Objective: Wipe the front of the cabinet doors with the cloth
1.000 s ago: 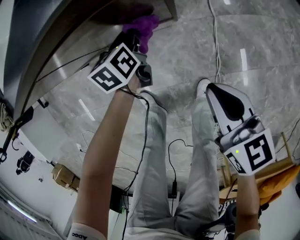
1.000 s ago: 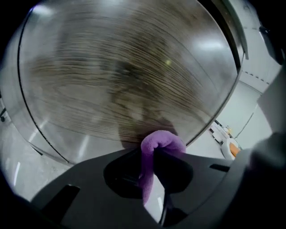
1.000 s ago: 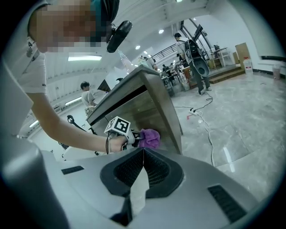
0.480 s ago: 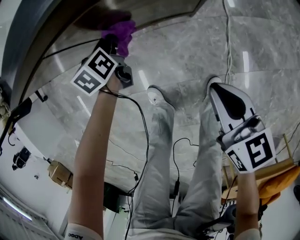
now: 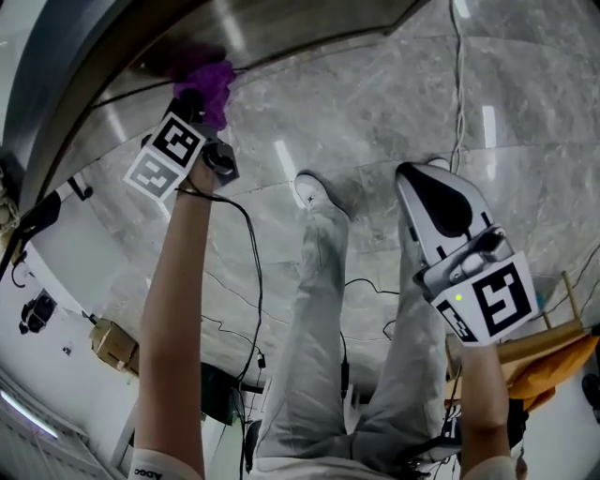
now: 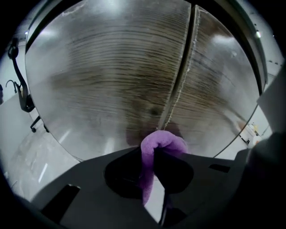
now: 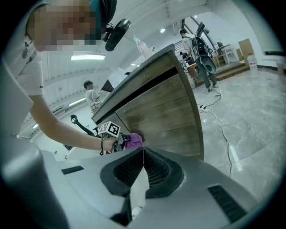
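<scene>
A purple cloth [image 5: 210, 81] is pressed against the wood-grain cabinet doors [image 5: 281, 23] at the top of the head view. My left gripper [image 5: 194, 101] is shut on it. In the left gripper view the cloth [image 6: 163, 140] bulges out between the black jaws of the left gripper [image 6: 154, 154], just below the seam between two cabinet doors [image 6: 111, 80]. My right gripper [image 5: 417, 178] hangs low at the right, away from the cabinet, shut and holding nothing. From the right gripper [image 7: 143, 150] I see the cabinet doors [image 7: 165, 112], with the cloth [image 7: 133, 140] touching them.
The person's legs and white shoe [image 5: 314, 192] stand on the grey marble floor [image 5: 375, 103]. Cables [image 5: 457, 66] trail across it. A wooden frame with orange fabric [image 5: 553, 361] is at lower right, a cardboard box [image 5: 117, 347] at lower left. People stand far behind [image 7: 91, 96].
My left gripper has slid the cloth leftward along the cabinet front. The right gripper has drifted slightly left and stays shut.
</scene>
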Tool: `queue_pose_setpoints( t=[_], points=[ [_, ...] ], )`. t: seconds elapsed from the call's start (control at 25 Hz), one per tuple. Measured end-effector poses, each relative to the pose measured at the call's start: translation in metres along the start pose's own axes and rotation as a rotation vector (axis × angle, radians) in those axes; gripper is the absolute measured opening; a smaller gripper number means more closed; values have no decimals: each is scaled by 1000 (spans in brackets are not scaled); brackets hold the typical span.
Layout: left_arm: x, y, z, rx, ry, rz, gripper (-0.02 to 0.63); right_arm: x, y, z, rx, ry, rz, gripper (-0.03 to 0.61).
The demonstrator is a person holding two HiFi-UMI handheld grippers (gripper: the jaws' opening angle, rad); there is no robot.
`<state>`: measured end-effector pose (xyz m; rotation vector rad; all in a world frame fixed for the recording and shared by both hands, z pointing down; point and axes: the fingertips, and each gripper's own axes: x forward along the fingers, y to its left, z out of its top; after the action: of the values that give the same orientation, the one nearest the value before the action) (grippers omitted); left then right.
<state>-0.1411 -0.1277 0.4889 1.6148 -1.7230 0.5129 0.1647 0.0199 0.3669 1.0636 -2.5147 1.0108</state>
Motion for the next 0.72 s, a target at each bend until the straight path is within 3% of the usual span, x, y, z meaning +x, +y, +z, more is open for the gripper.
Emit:
queue_pose_setpoints(
  t=[0.16, 0.24, 0.36, 0.48, 0.72],
  points=[
    [-6, -19, -13, 57, 20, 34, 58, -12, -11, 7, -17, 19, 27, 28],
    [-4, -45, -32, 90, 52, 23, 58, -22, -27, 5, -36, 39, 15, 28],
    [8, -100, -65, 72, 89, -8, 58, -41, -64, -7, -104, 96, -18, 28],
    [26, -162, -88, 60, 122, -56, 58, -62, -99, -11, -140, 126, -65, 28],
    [71, -265, -107, 168, 168, -197, 58, -100, -158, -7, -73, 125, -131, 28]
  ],
)
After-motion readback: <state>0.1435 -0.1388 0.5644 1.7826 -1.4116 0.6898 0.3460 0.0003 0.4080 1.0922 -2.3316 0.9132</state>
